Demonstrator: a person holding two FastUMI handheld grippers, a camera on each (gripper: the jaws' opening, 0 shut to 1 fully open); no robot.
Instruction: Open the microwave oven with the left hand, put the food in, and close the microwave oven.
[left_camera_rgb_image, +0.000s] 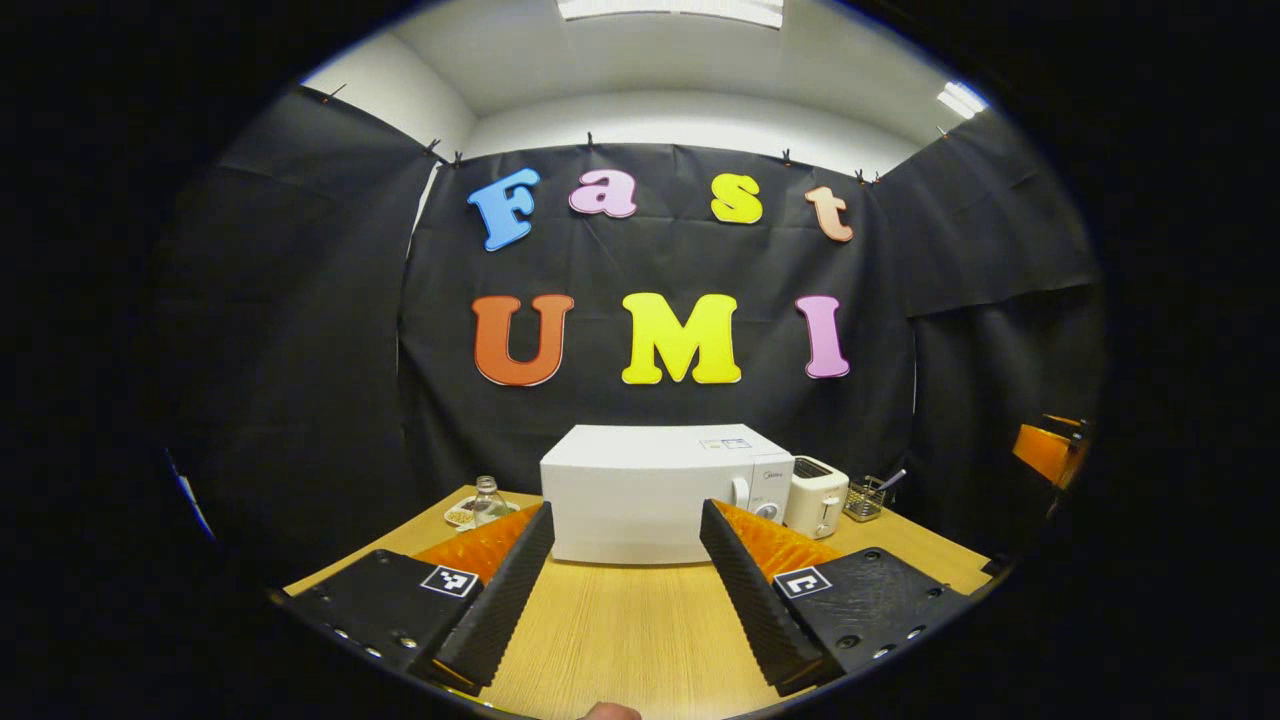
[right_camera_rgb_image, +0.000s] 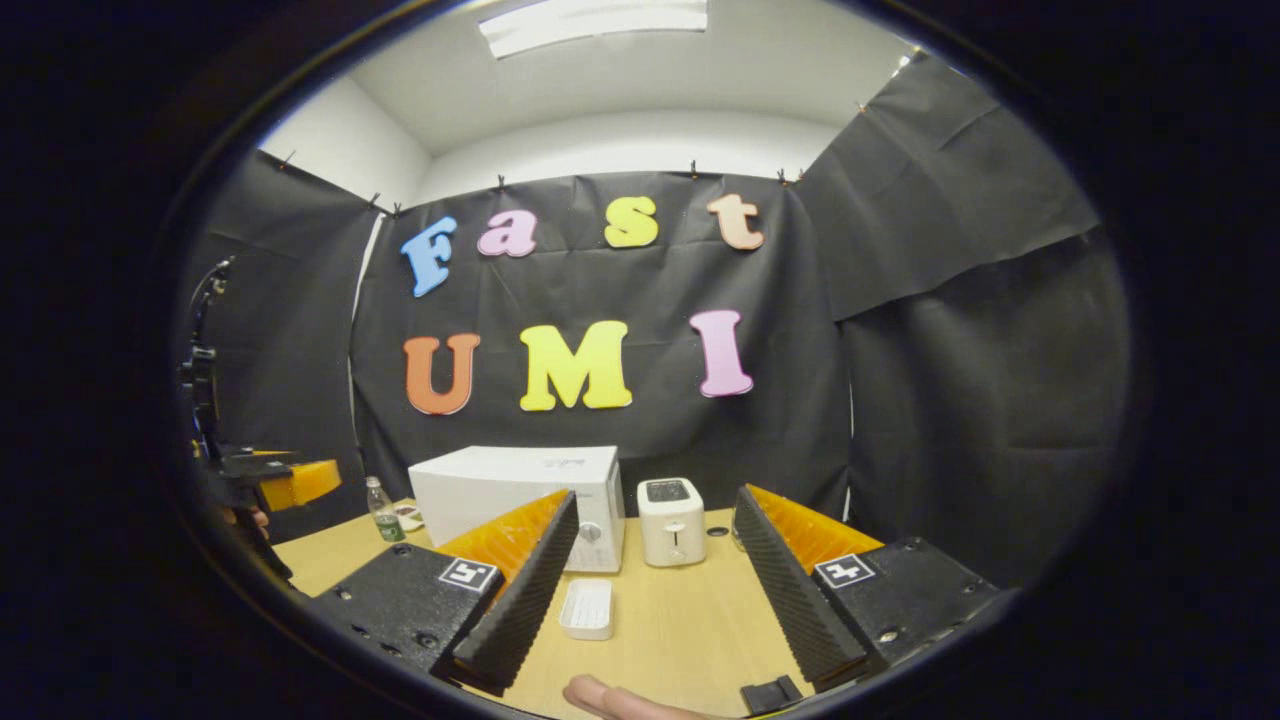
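Microwave (left_camera_rgb_image: 665, 495) sits dead ahead of L gripper (left_camera_rgb_image: 625, 570), jaws spread wide, empty, door shut; R gripper (right_camera_rgb_image: 655, 575) also spread.

No legible text on the microwave oven (left_camera_rgb_image: 650, 495) or toaster (right_camera_rgb_image: 671, 521).

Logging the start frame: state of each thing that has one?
microwave: door shut, nothing in it yet
white tray: on the table, untouched
toaster: upright, slots empty
bottle: upright
left gripper: open, empty
right gripper: open, empty
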